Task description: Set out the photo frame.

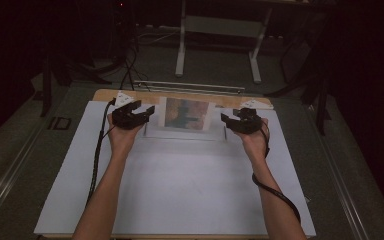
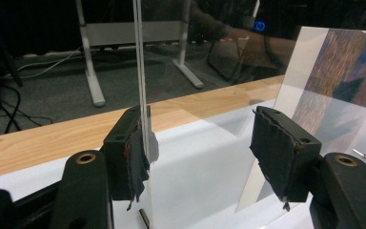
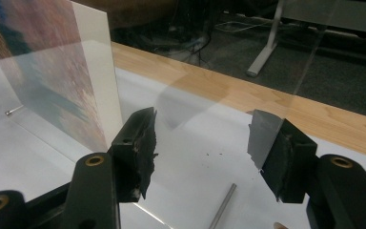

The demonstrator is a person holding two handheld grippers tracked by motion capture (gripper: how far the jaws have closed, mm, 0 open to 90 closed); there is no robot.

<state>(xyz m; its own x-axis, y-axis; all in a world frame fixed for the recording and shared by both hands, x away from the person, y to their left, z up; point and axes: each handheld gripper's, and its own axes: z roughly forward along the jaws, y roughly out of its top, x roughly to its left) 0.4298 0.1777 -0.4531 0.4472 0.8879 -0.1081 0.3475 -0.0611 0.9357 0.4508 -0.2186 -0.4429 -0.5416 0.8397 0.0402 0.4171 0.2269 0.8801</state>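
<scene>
A clear acrylic photo stand [image 1: 152, 131] stands upright at the far middle of the white board [image 1: 180, 185], with a colour landscape print [image 1: 188, 114] in it. My left gripper [image 1: 147, 114] is at the stand's left end and is open. In the left gripper view the pane's edge [image 2: 142, 71] runs down just inside the left jaw, and the gripper [image 2: 205, 148] holds nothing; the print [image 2: 343, 81] shows at the right. My right gripper [image 1: 226, 120] is open at the stand's right end. In its own view the gripper [image 3: 205, 148] straddles the clear pane beside the print [image 3: 47, 71].
A wooden table edge [image 1: 180, 95] runs behind the board. A thin metal pin [image 3: 223, 205] lies on the board between the right jaws, and a small screw [image 3: 10, 112] lies by the print's foot. A desk frame [image 1: 220, 30] and cables stand on the dark floor beyond.
</scene>
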